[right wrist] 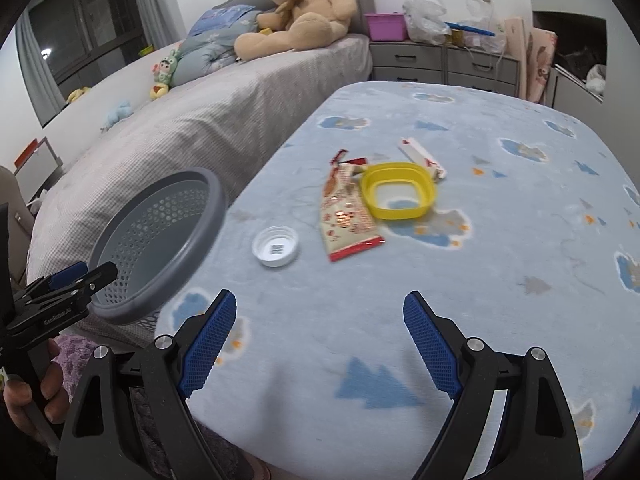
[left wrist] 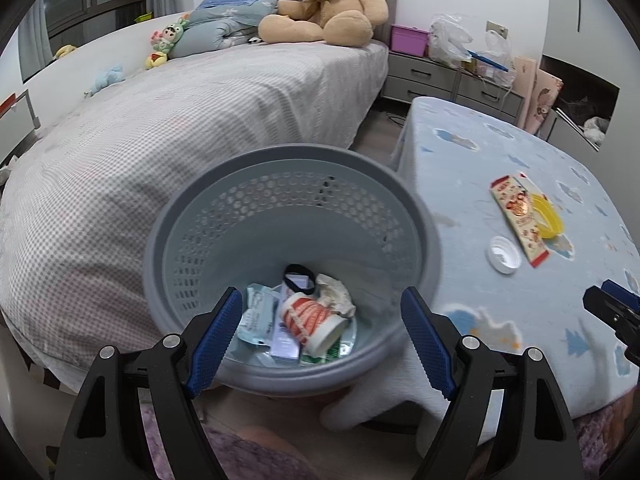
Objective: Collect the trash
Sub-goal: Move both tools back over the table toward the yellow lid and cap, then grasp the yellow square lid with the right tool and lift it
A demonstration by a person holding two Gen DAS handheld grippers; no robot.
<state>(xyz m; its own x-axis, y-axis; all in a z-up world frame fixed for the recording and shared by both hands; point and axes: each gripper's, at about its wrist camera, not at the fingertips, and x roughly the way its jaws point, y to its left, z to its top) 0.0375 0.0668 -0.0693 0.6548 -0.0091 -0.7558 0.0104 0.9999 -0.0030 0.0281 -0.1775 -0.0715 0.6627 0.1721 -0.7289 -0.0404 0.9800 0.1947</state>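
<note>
A grey perforated basket (left wrist: 200,220) sits tilted in front of my left gripper (left wrist: 322,336), which is open and empty at its near rim. Inside lie a red-and-white cup (left wrist: 310,320), wrappers and a small box. The basket also shows in the right wrist view (right wrist: 160,240), beside the table's left edge. On the blue blanket-covered table (right wrist: 500,280) lie a white cap (right wrist: 276,246), a red-and-cream snack wrapper (right wrist: 346,216), a yellow lid (right wrist: 398,190) and a second wrapper (right wrist: 424,158). My right gripper (right wrist: 320,340) is open and empty, short of them.
A bed (left wrist: 180,120) with a large teddy bear (left wrist: 332,4) and small toys lies behind the basket. Grey drawers (right wrist: 440,60) with a purple box and plastic bags stand at the back. The person's hand (right wrist: 36,392) holds the left gripper.
</note>
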